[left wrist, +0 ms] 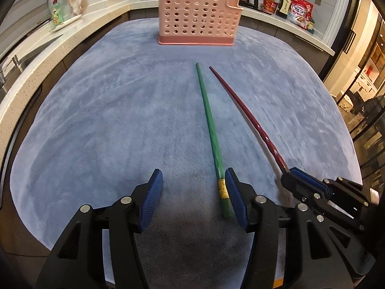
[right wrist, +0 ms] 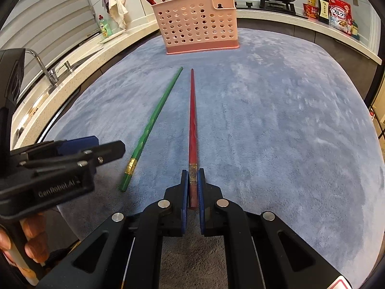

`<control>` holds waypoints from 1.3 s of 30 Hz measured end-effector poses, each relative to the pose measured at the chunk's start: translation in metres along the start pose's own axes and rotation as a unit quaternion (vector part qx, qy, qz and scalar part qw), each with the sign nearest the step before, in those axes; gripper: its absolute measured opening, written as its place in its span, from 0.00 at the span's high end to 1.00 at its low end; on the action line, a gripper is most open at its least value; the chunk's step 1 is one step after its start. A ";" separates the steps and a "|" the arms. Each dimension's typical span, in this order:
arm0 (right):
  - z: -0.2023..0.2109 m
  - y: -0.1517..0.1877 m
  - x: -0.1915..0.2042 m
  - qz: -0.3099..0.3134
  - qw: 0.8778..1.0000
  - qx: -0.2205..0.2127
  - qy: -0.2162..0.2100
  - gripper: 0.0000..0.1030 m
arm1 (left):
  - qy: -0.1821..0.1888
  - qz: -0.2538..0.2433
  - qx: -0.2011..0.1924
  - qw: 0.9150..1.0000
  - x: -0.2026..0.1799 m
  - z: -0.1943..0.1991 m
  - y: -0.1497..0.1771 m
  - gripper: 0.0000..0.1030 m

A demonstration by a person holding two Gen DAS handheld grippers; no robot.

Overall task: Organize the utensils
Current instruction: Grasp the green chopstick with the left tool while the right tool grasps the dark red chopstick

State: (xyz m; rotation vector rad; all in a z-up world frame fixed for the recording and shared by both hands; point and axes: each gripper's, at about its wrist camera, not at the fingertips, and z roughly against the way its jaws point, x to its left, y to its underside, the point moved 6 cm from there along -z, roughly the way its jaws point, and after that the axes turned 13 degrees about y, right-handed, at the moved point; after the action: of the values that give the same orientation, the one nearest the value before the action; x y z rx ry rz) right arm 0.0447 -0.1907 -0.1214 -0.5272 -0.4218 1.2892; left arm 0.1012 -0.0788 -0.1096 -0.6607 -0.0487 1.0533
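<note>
The right gripper [right wrist: 192, 180] tilts down, jaws clamping the red chopstick [right wrist: 192, 120]; the left gripper [left wrist: 193, 187], jaws half open, straddles the green chopstick [left wrist: 209, 130] on the open blue-covered desk [left wrist: 96, 120].

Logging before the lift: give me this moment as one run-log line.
left gripper: open, green chopstick at its right pad | right gripper: shut on red chopstick | pink holder: upright on the blue cloth

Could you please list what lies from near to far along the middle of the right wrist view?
Right gripper, shut on the butt of the dark red chopstick → bare stretch of blue plush mat → pink perforated plastic utensil basket → white kitchen counter.
</note>
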 end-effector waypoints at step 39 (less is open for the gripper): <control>0.003 0.004 0.002 -0.004 1.000 -0.001 -0.004 0.93 | 0.000 -0.010 0.023 1.000 -0.003 -0.012 0.015 0.93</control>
State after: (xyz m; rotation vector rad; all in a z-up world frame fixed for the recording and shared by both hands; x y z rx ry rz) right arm 0.0402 -0.1872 -0.1218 -0.5203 -0.4320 1.2832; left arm 0.0922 -0.0827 -0.1263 -0.6176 -0.0307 1.0320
